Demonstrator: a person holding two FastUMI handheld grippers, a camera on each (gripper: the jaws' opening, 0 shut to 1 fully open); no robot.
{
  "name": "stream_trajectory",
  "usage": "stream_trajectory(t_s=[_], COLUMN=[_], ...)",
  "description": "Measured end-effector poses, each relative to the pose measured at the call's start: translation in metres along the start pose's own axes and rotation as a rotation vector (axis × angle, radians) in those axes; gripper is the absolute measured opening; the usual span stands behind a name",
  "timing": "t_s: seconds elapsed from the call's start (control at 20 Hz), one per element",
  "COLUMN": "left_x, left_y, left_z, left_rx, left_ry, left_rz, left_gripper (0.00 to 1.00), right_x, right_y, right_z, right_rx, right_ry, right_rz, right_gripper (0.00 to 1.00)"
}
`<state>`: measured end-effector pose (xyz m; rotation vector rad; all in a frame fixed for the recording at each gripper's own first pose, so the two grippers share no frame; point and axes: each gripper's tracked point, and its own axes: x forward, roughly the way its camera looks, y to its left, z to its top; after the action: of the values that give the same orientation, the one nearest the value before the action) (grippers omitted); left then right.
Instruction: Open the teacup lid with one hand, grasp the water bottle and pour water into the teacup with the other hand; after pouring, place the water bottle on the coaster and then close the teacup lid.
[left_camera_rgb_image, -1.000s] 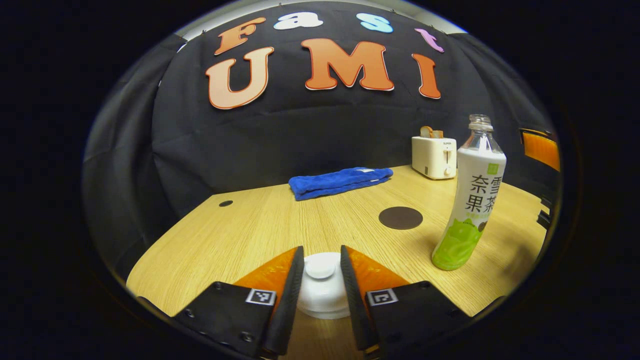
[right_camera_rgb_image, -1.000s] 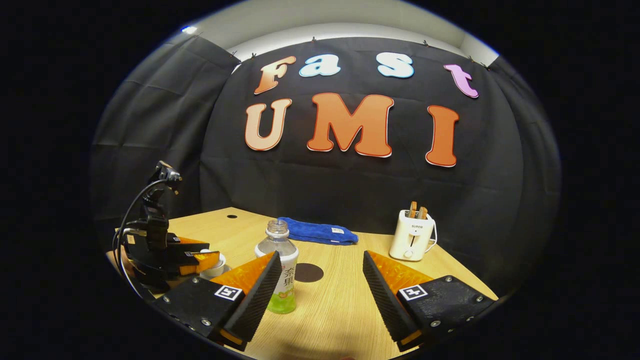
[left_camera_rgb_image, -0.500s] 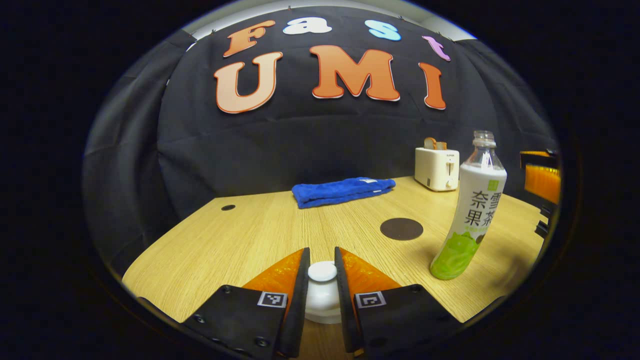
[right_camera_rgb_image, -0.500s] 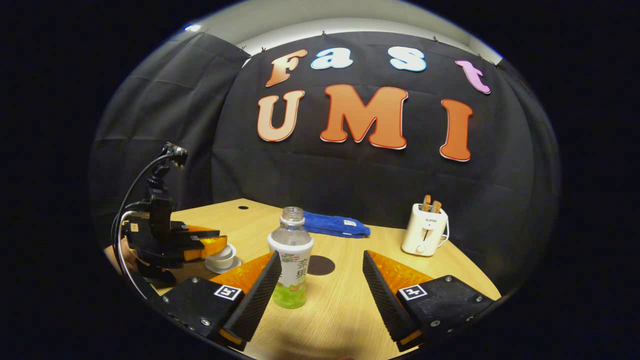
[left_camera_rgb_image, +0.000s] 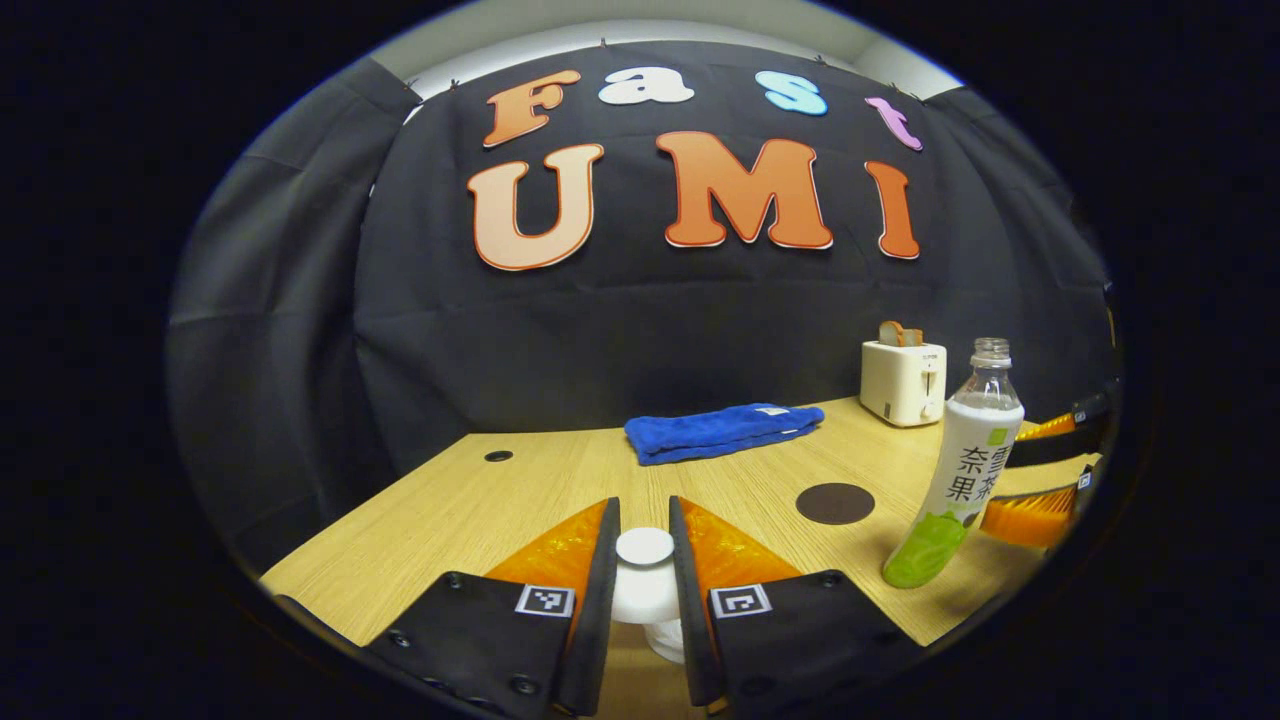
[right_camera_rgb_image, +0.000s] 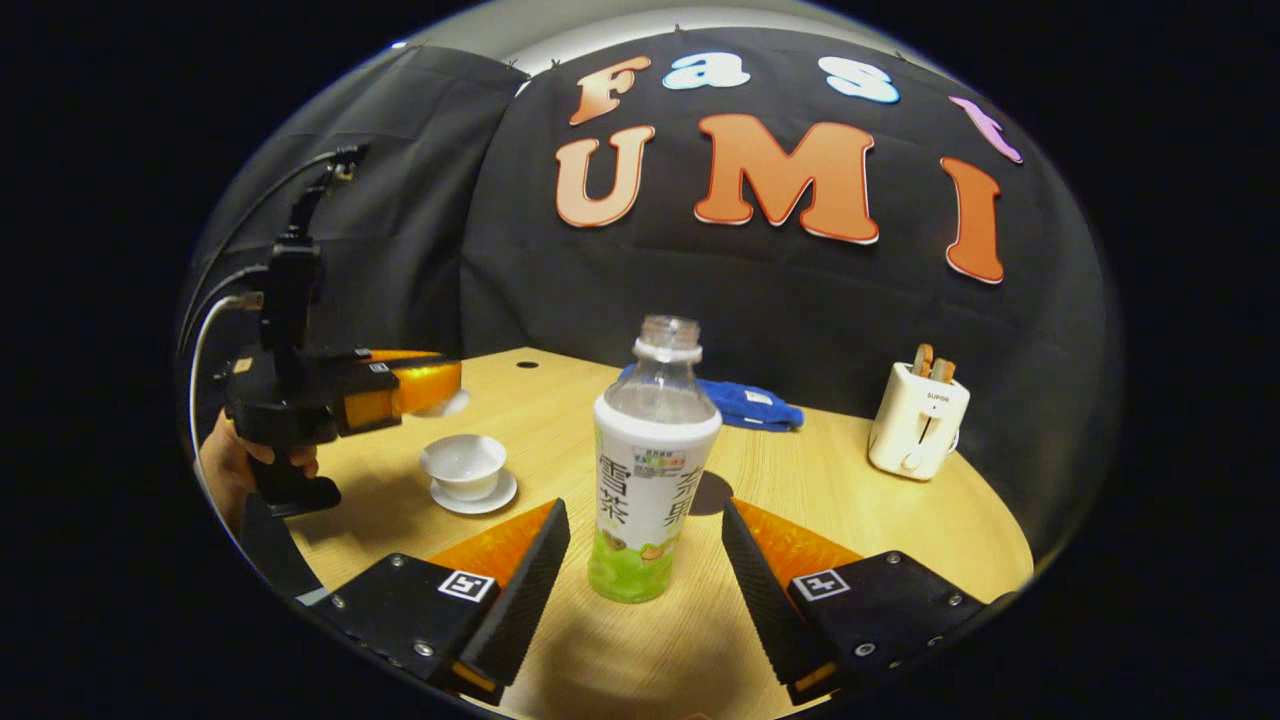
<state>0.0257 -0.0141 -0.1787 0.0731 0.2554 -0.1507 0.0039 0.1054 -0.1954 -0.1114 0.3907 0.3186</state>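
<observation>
Bottle (right_camera_rgb_image: 655, 470) stands upright between the fingers of our wide right claw (right_camera_rgb_image: 645, 585), not touched; our left claw (left_camera_rgb_image: 645, 560) holds the lid (left_camera_rgb_image: 644, 547).

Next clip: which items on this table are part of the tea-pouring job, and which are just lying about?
Part of the job:
- teacup lid, clamped by the left gripper, lifted off the cup
- teacup, open on its saucer
- water bottle, uncapped, upright between the open fingers of the right gripper
- coaster

Lying about:
- blue towel
- toaster with bread
</observation>
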Motion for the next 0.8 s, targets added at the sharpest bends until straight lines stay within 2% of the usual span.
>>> stream_trajectory(t_s=[0.1,0.2,0.25,0.35,0.8], left_x=[-0.001,-0.003,-0.003,-0.005,-0.012], left_y=[0.008,0.017,0.021,0.030,0.056], left_z=[0.000,-0.003,-0.005,-0.009,-0.021], left_rx=[-0.004,-0.012,-0.015,-0.020,-0.037], left_ry=[-0.004,-0.002,0.001,0.007,0.009], left_rz=[0.016,0.033,0.041,0.055,0.095], left_gripper=[0.36,0.35,0.36,0.35,0.35], right_x=[0.010,0.020,0.023,0.028,0.036], right_y=[0.000,0.001,0.001,0.004,0.013], right_z=[-0.004,-0.008,-0.009,-0.007,-0.001], right_rx=[0.018,0.048,0.058,0.083,0.098], right_ry=[0.018,0.034,0.040,0.043,0.046], right_rz=[-0.007,-0.014,-0.018,-0.010,0.000], right_gripper=[0.89,0.80,0.73,0.66,0.60])
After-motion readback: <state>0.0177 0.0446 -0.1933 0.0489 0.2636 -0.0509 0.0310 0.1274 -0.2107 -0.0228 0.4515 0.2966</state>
